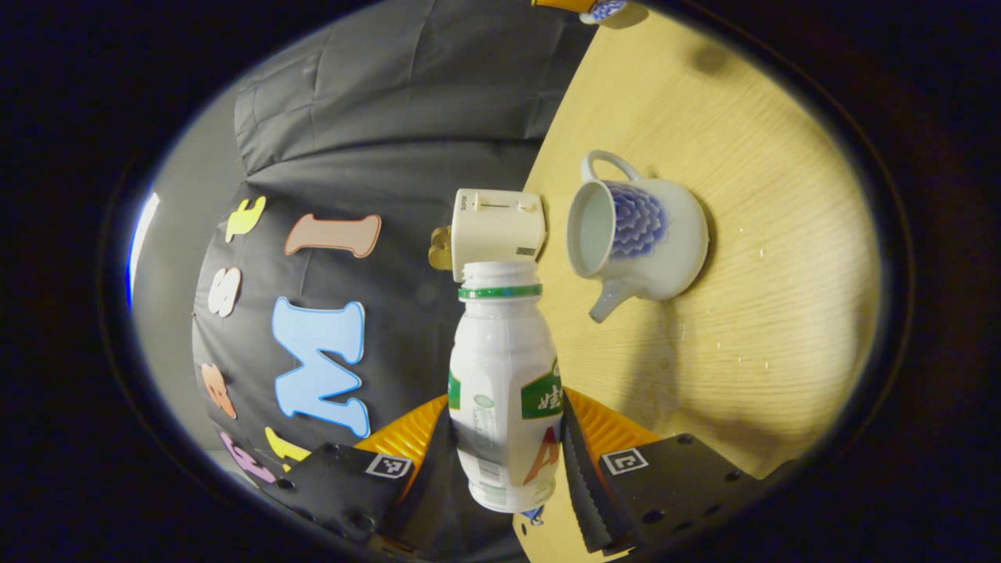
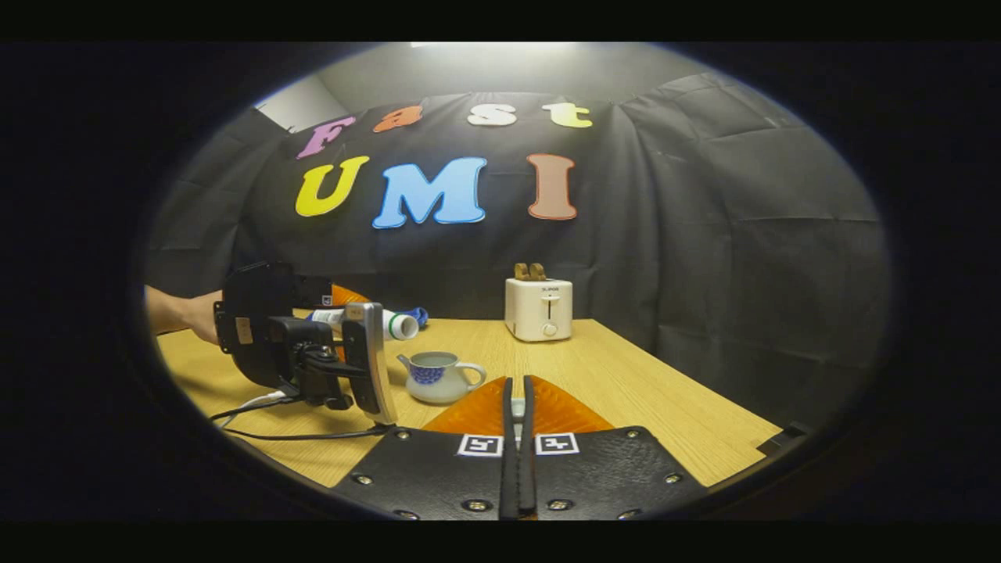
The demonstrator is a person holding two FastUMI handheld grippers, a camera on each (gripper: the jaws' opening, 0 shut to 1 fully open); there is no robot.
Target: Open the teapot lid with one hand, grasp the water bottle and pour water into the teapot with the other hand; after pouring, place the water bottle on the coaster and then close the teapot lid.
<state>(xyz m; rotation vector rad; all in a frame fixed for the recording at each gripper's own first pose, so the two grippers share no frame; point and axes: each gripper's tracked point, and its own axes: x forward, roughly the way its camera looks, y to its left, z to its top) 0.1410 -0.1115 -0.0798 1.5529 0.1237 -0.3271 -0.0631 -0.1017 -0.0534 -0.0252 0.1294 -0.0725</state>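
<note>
The white water bottle [image 1: 504, 375] with a green band and no cap is clamped in my left gripper [image 1: 504, 410]. In the right gripper view that bottle [image 2: 395, 323] lies nearly level, its mouth just above and left of the teapot [image 2: 438, 377]. The white-and-blue teapot [image 1: 637, 234] stands on the wooden table with its lid off, its inside pale. My right gripper [image 2: 517, 395] is shut, a small pale piece pinched between its fingers. At the top edge of the left gripper view a blue-and-white lid [image 1: 608, 9] shows beside a finger of the right gripper [image 1: 567, 4].
A cream toaster [image 2: 538, 309] stands at the table's far edge by the black cloth wall. A hand [image 2: 188, 314] holds the left gripper [image 2: 344, 313], and a cable [image 2: 297, 434] trails over the table [image 2: 672, 399]. Small drops [image 1: 743, 234] dot the wood near the teapot.
</note>
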